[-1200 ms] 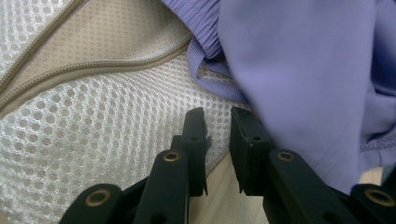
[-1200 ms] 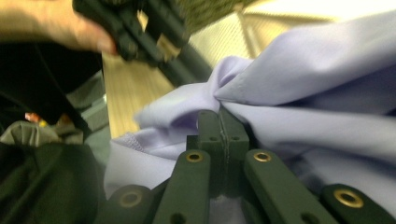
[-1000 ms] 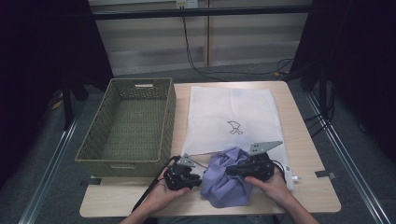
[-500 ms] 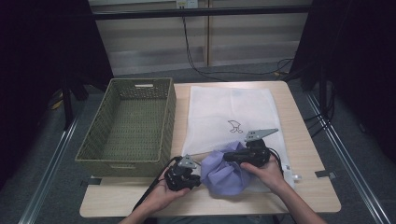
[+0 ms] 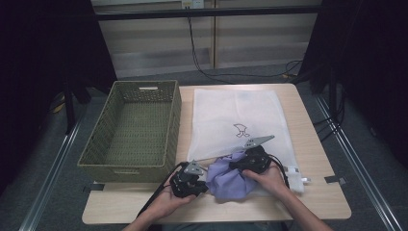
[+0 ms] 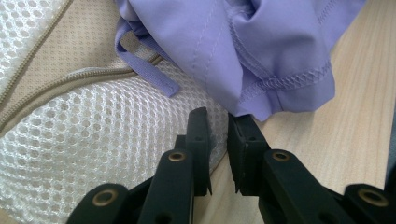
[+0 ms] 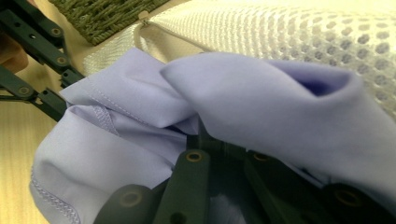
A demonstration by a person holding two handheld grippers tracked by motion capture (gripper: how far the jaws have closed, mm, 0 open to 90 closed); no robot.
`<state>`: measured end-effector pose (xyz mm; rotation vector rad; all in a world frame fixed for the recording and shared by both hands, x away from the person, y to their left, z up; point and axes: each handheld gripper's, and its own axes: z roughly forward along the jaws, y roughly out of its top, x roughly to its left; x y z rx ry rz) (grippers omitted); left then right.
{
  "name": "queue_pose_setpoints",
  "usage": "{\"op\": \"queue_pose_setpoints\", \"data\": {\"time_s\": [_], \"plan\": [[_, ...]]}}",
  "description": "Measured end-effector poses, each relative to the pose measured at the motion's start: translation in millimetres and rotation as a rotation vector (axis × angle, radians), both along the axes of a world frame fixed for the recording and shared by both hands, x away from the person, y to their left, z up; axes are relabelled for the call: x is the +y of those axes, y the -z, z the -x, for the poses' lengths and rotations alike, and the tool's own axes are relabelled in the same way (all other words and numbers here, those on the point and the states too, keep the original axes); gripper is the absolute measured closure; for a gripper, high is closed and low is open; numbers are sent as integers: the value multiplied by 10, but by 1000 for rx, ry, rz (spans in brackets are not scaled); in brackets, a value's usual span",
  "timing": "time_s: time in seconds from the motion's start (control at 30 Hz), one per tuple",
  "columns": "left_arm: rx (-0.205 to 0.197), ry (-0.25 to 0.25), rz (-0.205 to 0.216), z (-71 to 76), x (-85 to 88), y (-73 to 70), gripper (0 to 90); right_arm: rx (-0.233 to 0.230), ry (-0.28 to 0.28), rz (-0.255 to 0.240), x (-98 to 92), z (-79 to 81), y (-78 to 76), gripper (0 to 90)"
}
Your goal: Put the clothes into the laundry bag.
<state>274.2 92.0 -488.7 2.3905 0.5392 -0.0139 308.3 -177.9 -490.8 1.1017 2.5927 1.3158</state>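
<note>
Table w/ woven basket at left and white mesh bag lying flat beside it, small dark print near bag's middle. Purple cloth bunched at bag's near edge, partly on the bag. Right gripper sits on top of cloth, hand behind it, grey plate sticking up toward bag centre. Left gripper just left of cloth, near basket's front corner, cable trailing off the table's near edge. Both forearms come in from bottom. Cables run on floor beyond table.
</note>
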Motion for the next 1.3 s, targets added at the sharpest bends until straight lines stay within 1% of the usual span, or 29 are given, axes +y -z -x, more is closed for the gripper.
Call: {"op": "queue_pose_setpoints", "data": {"time_s": [0.07,0.13,0.17,0.23,0.27,0.3,0.47,0.5,0.53,0.57,0.6,0.73,0.77,0.8,0.87,0.9,0.97,1.03,1.07,1.1,1.2,1.3], "plan": [[0,1,0,-1,0,0,795,-2,2,4,0,-10,7,900],[-2,-2,9,-1,1,6,800,1,16,20,2,-43,21,900],[1,-3,4,2,6,3,805,2,27,33,10,-71,29,900],[0,-5,4,7,6,5,814,3,29,34,16,-85,29,900],[-7,-6,6,13,1,7,814,-1,36,39,20,-100,29,900],[-9,-6,-2,18,1,2,816,3,48,38,27,-112,31,900],[-13,-5,-1,17,2,4,829,4,67,35,35,-179,42,900],[-12,-5,0,16,2,4,832,5,93,31,45,-208,43,900],[-13,-2,2,12,3,6,836,4,104,29,49,-226,45,900],[-13,-2,2,12,3,6,838,4,104,29,49,-226,45,900],[-9,-9,10,15,0,11,838,-2,116,25,52,-260,54,900],[-10,-4,6,13,3,8,839,-3,135,22,71,-304,56,900],[-13,2,3,9,5,8,839,-7,141,18,73,-317,61,900],[-16,12,-8,4,12,4,840,-11,147,16,70,-332,68,900],[-17,12,-5,3,13,5,840,-13,155,12,67,-346,75,900],[-13,1,6,9,7,10,840,-15,164,8,64,-364,84,900],[-9,3,2,8,12,8,840,-27,187,-3,60,-406,104,900],[-12,3,5,9,10,10,840,-28,194,-4,59,-416,107,900],[-21,26,-14,-3,19,2,840,-30,205,-5,59,-440,111,900],[-16,9,0,7,12,7,841,-32,209,-5,60,-448,112,900],[-10,6,4,5,13,10,840,-41,221,1,66,-474,115,900],[-15,8,5,4,10,10,841,-54,229,7,74,-497,118,900]]}}
